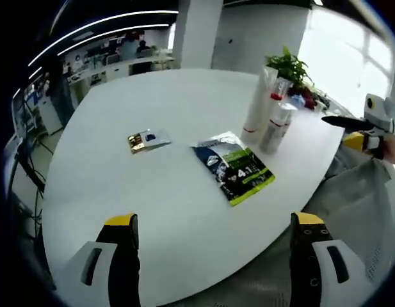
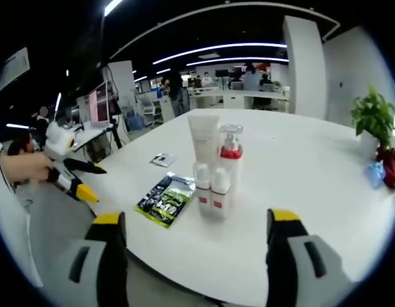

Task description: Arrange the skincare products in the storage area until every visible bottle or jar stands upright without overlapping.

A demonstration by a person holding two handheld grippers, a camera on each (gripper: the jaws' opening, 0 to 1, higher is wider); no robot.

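Four upright containers, a tube [image 2: 204, 137], a pump bottle [image 2: 230, 157] and two small bottles [image 2: 210, 195], clustered near our table [image 2: 299, 160] edge, contents unreadable. Green packet [image 2: 165, 201] flat beside them. Left gripper [image 1: 213, 256] and right gripper [image 2: 194, 252] both spread wide, empty.

Broad white round-edged table [image 1: 152, 211]: bare stretch ahead of my left gripper [image 1: 213, 246], jaws spread wide, free passage up to green-and-black flat sachet pack [image 1: 234, 167] lying mid-table. Small gold-and-blue foil packet [image 1: 146, 140] lies apart, toward far side; open gap between the two. Upright cluster blocks ahead of my right gripper [image 2: 192, 246]: tall white tube [image 2: 204, 137], clear pump bottle with red collar [image 2: 230, 153], two small white bottles [image 2: 211, 192] touching in front. Potted green plant [image 2: 375, 118] at far edge, well apart.
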